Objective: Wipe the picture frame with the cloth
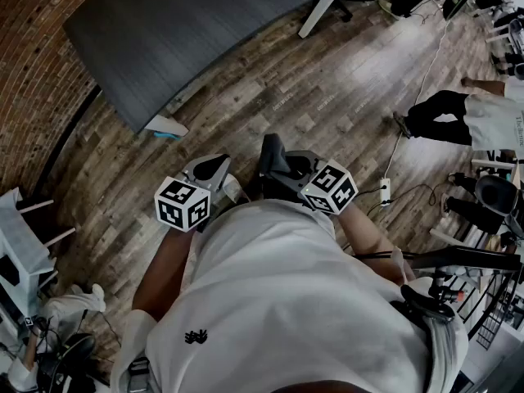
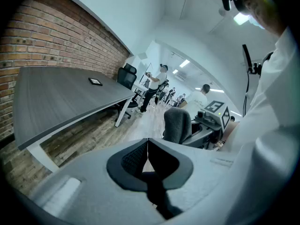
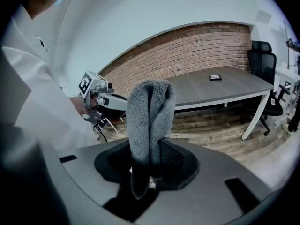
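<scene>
A folded grey cloth (image 3: 147,111) stands up between the jaws of my right gripper (image 3: 152,159), which is shut on it. In the head view the right gripper (image 1: 277,164) and the left gripper (image 1: 214,169) are held close to the person's chest above the wood floor. My left gripper (image 2: 148,149) is shut with nothing in it; from its view the cloth (image 2: 177,124) shows to the right. A small dark picture frame (image 2: 95,81) lies flat on the grey table (image 2: 56,97), far from both grippers. The right gripper view also shows the picture frame (image 3: 215,77).
A brick wall (image 3: 187,50) runs behind the table (image 1: 188,31), which has white legs (image 3: 257,116). A black office chair (image 3: 267,78) stands at its end. A person (image 1: 479,117) stands at the right, near a power strip (image 1: 385,191) and cables on the floor.
</scene>
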The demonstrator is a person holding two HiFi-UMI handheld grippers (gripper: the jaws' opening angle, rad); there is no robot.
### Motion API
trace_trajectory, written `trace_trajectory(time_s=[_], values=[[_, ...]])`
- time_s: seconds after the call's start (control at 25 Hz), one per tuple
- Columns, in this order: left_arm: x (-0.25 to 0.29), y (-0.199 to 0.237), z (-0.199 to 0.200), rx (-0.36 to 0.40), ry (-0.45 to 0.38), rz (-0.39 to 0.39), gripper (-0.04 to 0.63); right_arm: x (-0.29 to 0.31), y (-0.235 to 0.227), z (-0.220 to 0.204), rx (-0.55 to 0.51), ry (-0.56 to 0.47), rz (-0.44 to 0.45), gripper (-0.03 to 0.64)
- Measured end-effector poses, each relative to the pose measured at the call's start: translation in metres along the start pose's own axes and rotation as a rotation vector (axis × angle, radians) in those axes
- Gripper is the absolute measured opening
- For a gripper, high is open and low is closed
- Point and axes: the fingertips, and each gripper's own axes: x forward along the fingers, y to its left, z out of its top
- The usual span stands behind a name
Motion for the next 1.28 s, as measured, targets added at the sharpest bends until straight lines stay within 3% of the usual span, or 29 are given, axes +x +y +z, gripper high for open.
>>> trace_trajectory(time_s=[0.16, 0.48, 0.72, 1.0, 1.12, 1.28], values=[[0.037, 0.003, 0.021, -0.015, 0.021, -0.007, 0.014, -0.015, -0.048, 0.010, 0.020, -0.003, -0.017, 0.144], [0.155, 0.030, 0.141, -0.015, 0.010, 0.066, 0.014, -0.046, -0.210, 0.081, -0.008, -0.024, 0.037, 0.144], [0.243, 0.040, 0.219, -0.024, -0.033, 0.125, 0.015, -0.093, -0.316, 0.095, 0.023, -0.037, 0.031, 0.147], [0.282, 0.124, 0.273, -0.070, -0.017, 0.252, 0.017, -0.087, -0.392, 0.115, 0.111, -0.046, 0.029, 0.147], [0.302, 0.166, 0.301, -0.094, -0.046, 0.285, 0.052, -0.080, -0.429, 0.130, 0.104, -0.047, 0.011, 0.149], [0.369, 0.240, 0.361, -0.162, -0.088, 0.330, 0.098, -0.087, -0.517, 0.176, 0.101, -0.066, -0.010, 0.147]])
